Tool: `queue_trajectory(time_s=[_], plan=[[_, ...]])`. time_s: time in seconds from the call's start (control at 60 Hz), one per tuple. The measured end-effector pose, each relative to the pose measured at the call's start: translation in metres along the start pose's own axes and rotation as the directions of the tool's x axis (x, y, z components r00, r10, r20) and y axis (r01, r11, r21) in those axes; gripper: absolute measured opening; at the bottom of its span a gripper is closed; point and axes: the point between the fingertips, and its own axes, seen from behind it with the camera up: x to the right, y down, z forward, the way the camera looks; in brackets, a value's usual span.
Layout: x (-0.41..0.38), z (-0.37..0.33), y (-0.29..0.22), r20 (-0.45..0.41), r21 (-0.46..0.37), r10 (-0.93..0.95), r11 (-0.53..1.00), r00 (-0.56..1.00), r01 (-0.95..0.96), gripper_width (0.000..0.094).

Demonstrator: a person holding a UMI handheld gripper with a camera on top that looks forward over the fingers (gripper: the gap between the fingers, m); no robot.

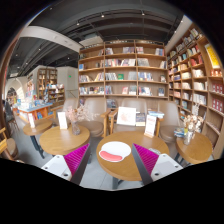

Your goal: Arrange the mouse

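A white mouse pad with a red wrist rest (pixel 114 151) lies on a round wooden table (pixel 136 166) just ahead of my fingers. No mouse shows in view. My gripper (pixel 112 160) is open and empty, held above the table's near edge, with its magenta pads (pixel 76 157) spread wide either side of the mouse pad.
A second round table (pixel 60 140) stands to the left and another (pixel 195 148) to the right. A white chair (pixel 127 116) and white signs stand beyond. Bookshelves (pixel 122 72) line the far wall and the right wall (pixel 190 80).
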Motion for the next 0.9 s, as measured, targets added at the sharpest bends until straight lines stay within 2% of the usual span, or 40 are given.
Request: queue_trajectory(time_s=[0.367,0.9], plan=[[0.050,0.023,0.036,-0.075,-0.065,-0.014,0.998,0.997,0.009,0.0858],[0.170,0.067,0.140,-0.245,-0.193,0.006,0.980,0.970,-0.054,0.0858]])
